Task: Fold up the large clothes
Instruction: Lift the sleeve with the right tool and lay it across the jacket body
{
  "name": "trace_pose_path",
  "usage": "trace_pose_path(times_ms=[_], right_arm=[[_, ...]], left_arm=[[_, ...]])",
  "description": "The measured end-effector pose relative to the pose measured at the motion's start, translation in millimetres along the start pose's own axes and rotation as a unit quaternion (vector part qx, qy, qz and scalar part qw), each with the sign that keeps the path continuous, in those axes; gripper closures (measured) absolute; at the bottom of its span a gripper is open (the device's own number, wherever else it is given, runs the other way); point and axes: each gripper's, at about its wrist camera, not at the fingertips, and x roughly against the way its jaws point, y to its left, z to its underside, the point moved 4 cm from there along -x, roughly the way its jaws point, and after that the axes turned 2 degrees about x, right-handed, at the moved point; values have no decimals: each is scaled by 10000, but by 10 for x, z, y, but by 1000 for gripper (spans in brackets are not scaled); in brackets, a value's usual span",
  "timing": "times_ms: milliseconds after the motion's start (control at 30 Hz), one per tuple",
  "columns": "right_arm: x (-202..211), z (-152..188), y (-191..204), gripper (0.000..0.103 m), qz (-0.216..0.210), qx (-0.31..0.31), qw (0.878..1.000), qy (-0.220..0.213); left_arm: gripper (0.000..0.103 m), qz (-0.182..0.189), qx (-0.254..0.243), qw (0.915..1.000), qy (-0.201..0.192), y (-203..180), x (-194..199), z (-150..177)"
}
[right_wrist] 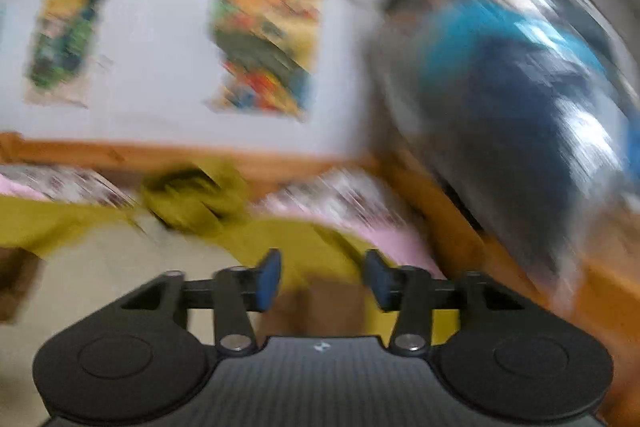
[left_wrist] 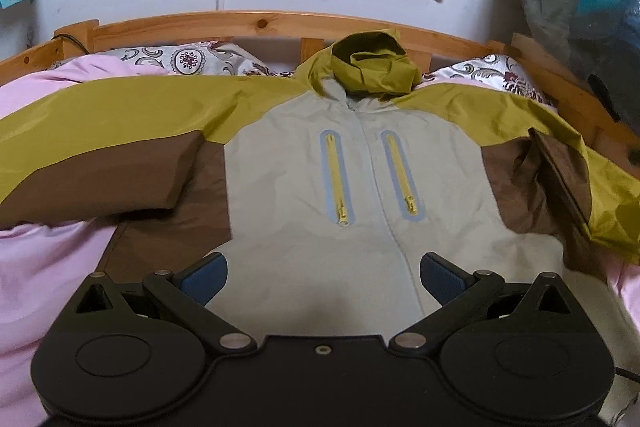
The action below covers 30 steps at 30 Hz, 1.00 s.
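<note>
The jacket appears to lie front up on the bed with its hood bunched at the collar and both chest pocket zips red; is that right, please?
Not quite: the two chest pocket zips are yellow, not red, as the left wrist view shows. The rest holds: the jacket lies front up on the bed with its hood bunched at the collar.

Left wrist view sharp, evenly lit by soft daylight; a faint shadow falls on the jacket [left_wrist: 352,179] near the lens, and the bed frame [left_wrist: 260,23] bows with fisheye curve. Right wrist view heavily motion-blurred: posters [right_wrist: 264,43] smeared, plastic bag [right_wrist: 520,87] streaked with glare.
</note>
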Motion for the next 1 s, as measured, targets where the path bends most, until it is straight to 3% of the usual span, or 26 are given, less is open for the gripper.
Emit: trace_pose_path(times_ms=[67, 200, 367, 400, 433, 467, 500, 533, 600, 700, 800, 867, 1000], right_arm=[[-7, 255, -253, 29, 614, -195, 9973, 355], [-5, 636, -688, 15, 1403, -997, 9817, 810], [-219, 887, -1007, 13, 1121, -2331, 9594, 1123], [-269, 878, -1022, 23, 1083, -2440, 9572, 1116], [-304, 845, -1025, 57, 996, -2510, 9564, 1114], [-322, 769, -1012, 78, 978, -2495, 9569, 1115], [-337, 649, -991, 80, 919, -2389, 9617, 980], [-316, 471, -920, 87, 867, -2051, 9719, 762], [-231, 45, -746, 89, 868, -1149, 9891, 294], [-103, -759, -469, 90, 677, 89, 9964, -501], [-32, -1531, -168, 90, 450, 1399, 9850, -902], [-18, -1930, 76, 90, 274, 2122, 9707, -1091], [53, -2233, 679, 90, -388, 2763, 9502, -1385]], left_arm=[[1, -5, -35, 10000, 35, 11, -1, 14], [1, 36, -64, 10000, 60, -24, 8, 39], [1, 134, -98, 9998, 70, -103, 23, 79], [1, 147, -91, 9998, 74, -112, 23, 84], [1, 156, -78, 9998, 81, -117, 21, 88], [1, 164, -66, 9998, 90, -116, 19, 92], [1, 170, -63, 9998, 95, -112, 19, 95], [1, 172, -67, 9998, 94, -102, 20, 97], [1, 161, -69, 9998, 86, -101, 19, 98], [1, 169, -26, 9998, 83, -79, 18, 91], [1, 188, 28, 9998, 60, -52, 27, 80], [1, 199, 52, 9998, 26, -39, 43, 74], [1, 172, 132, 9998, -40, 21, 97, 50]])
